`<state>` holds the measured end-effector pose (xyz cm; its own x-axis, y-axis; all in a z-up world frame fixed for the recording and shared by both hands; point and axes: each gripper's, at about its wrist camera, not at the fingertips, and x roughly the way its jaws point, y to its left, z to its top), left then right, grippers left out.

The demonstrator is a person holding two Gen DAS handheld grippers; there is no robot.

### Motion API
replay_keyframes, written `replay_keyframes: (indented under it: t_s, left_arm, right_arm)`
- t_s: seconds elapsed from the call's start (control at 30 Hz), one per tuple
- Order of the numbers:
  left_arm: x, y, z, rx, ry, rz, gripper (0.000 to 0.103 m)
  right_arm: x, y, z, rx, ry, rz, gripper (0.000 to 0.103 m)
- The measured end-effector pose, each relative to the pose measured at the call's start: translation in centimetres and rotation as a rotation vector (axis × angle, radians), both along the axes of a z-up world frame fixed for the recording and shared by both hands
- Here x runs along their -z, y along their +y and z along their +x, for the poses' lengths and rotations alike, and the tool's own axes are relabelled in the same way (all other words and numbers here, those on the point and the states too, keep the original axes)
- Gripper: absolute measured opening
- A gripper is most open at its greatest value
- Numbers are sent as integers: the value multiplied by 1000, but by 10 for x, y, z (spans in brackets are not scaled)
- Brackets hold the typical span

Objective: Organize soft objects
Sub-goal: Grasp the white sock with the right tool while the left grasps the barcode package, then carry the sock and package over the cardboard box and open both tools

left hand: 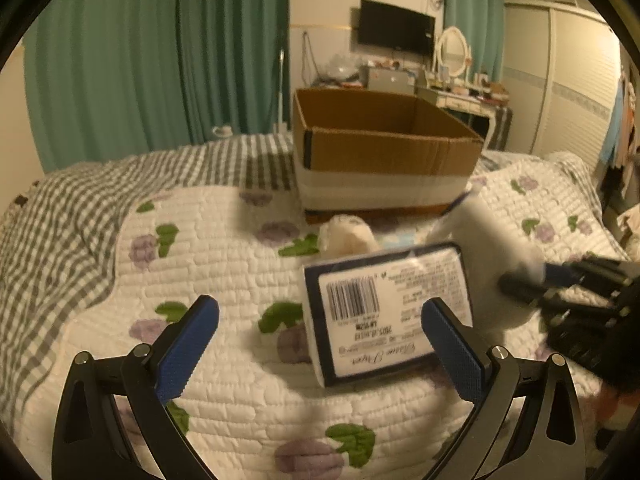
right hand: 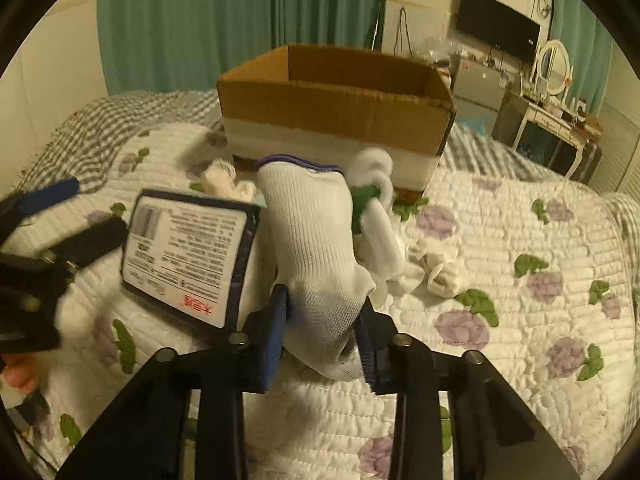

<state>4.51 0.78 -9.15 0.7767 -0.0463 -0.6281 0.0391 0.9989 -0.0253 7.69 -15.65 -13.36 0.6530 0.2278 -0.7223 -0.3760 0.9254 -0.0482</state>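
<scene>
My right gripper (right hand: pixel 322 328) is shut on a white knit glove with a purple cuff (right hand: pixel 312 240), held above the bed; the glove shows blurred in the left wrist view (left hand: pixel 492 240). My left gripper (left hand: pixel 320 332) is open and empty, just in front of a tissue pack with a barcode label (left hand: pixel 384 312), also in the right wrist view (right hand: pixel 188 256). An open cardboard box (left hand: pixel 384 148) stands on the bed behind; it also shows in the right wrist view (right hand: pixel 336 108). Small white soft items (right hand: pixel 436 272) lie on the quilt. Another glove with a green band (right hand: pixel 368 204) lies by the box.
A floral quilt (left hand: pixel 208 248) covers the bed, with a checked blanket (left hand: pixel 72 200) to the left. Green curtains (left hand: pixel 160 60), a wall TV (left hand: pixel 396 32) and a cluttered dresser with a mirror (left hand: pixel 452 52) stand beyond the bed.
</scene>
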Motion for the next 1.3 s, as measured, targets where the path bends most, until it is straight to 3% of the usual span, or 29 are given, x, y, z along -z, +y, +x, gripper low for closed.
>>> replay_keyframes:
  t_s: [0.13, 0.33, 0.47, 0.57, 0.6, 0.77, 0.87, 1.17, 1.3]
  left_arm:
    - [12, -3, 5, -6, 30, 33, 99]
    - [29, -6, 26, 25, 93, -17, 98]
    - [39, -8, 38, 73, 133, -95, 98]
    - [45, -9, 43, 144, 181, -179, 79]
    - [45, -9, 43, 146, 181, -181, 78]
    - [35, -10, 28, 154, 143, -169, 46]
    - [25, -7, 16, 147, 133, -186, 36]
    - [-15, -29, -17, 123, 29, -31, 31]
    - [-43, -28, -26, 105, -33, -15, 31]
  right_arm:
    - [-18, -9, -10, 12, -38, 45, 30]
    - [-30, -17, -13, 33, -61, 70, 30]
    - [-24, -13, -10, 31, -52, 47, 30]
    - [-20, -10, -8, 29, -46, 31, 30]
    - [-19, -10, -7, 29, -46, 28, 30]
    - [-21, -10, -9, 27, -51, 27, 30]
    - [-24, -10, -12, 28, -58, 29, 30]
    - [-52, -13, -39, 7, -104, 72, 27]
    - [-65, -20, -52, 12, -133, 98, 24]
